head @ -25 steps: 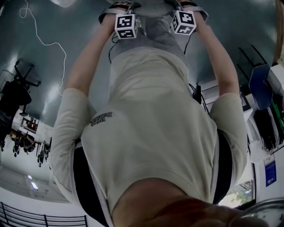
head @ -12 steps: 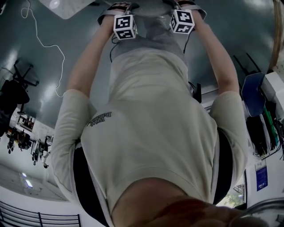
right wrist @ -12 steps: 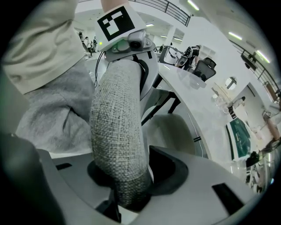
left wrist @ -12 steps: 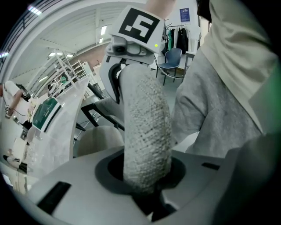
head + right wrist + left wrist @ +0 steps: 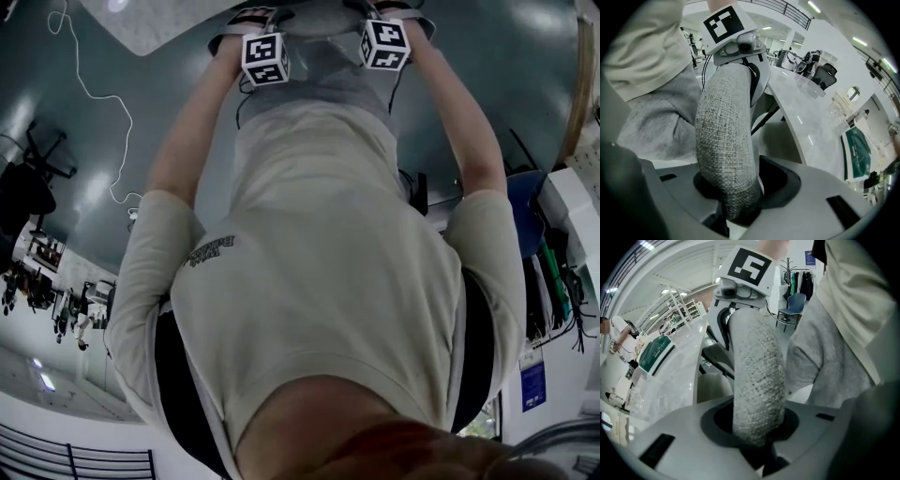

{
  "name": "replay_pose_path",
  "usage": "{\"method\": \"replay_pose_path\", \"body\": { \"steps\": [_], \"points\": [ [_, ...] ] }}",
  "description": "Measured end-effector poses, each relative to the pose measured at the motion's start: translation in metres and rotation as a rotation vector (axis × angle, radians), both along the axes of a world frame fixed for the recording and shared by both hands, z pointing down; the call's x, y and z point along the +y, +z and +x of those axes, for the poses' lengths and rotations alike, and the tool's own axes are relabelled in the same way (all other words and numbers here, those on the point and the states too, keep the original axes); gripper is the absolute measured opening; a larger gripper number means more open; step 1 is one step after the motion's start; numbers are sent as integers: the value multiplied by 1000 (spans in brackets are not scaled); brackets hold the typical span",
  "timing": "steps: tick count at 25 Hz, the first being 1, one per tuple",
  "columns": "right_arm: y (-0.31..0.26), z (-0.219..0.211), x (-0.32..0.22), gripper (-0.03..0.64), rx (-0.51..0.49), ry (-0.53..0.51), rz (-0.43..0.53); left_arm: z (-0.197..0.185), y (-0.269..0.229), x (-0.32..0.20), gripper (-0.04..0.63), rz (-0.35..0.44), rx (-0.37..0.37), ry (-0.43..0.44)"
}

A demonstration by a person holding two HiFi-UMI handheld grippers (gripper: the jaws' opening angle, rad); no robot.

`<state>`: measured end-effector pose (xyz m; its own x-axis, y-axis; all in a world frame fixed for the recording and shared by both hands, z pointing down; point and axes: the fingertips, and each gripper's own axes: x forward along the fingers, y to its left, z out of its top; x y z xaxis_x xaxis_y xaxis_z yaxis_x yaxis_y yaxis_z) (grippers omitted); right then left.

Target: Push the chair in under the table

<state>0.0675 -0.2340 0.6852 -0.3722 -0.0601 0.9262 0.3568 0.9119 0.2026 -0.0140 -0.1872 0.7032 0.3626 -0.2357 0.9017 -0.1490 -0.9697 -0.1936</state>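
Left gripper (image 5: 757, 425) clamped on top edge of grey woven chair backrest (image 5: 757, 362). Right gripper (image 5: 736, 194) grips same backrest further along. Both jaw pairs part-closed, fabric pinched between. Chair stands at edge of white marble-look table (image 5: 806, 117); person (image 5: 319, 281) behind it.

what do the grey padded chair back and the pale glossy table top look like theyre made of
Grey padded chair back: woven upholstery fabric, matte; a coarse weave shows over a rounded, cushioned edge. Pale glossy table top: polished marble or a marble-look laminate, I can't tell which; faint grey veining and sharp light reflections.
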Motion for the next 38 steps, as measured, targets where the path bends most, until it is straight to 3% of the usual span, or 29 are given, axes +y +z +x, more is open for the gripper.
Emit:
{"method": "replay_pose_path", "body": {
  "steps": [12,19,22,28,31,33,36,38],
  "points": [
    [7,-2,-33,166,0,-65,-21,-1,7,-29,95,-20,-14,-37],
    [5,2,-31,200,21,-53,-92,-5,2,-26,138,-101,-38,-88],
    [0,7,-27,206,49,-57,-116,-7,-9,-19,138,-122,-64,-107],
    [-34,17,-26,206,20,-65,-117,-11,-53,-12,140,-119,-43,-160],
    [-57,29,-29,204,19,-18,-167,-6,-82,-13,140,-127,9,-196],
    [-77,29,-31,202,-9,3,-196,-4,-107,-17,138,-137,88,-257],
    [-114,14,-43,201,-110,80,-235,-8,-147,-34,138,-139,223,-385],
    [-140,1,-58,201,-183,135,-241,-13,-174,-53,138,-99,300,-451]
  ]
}}
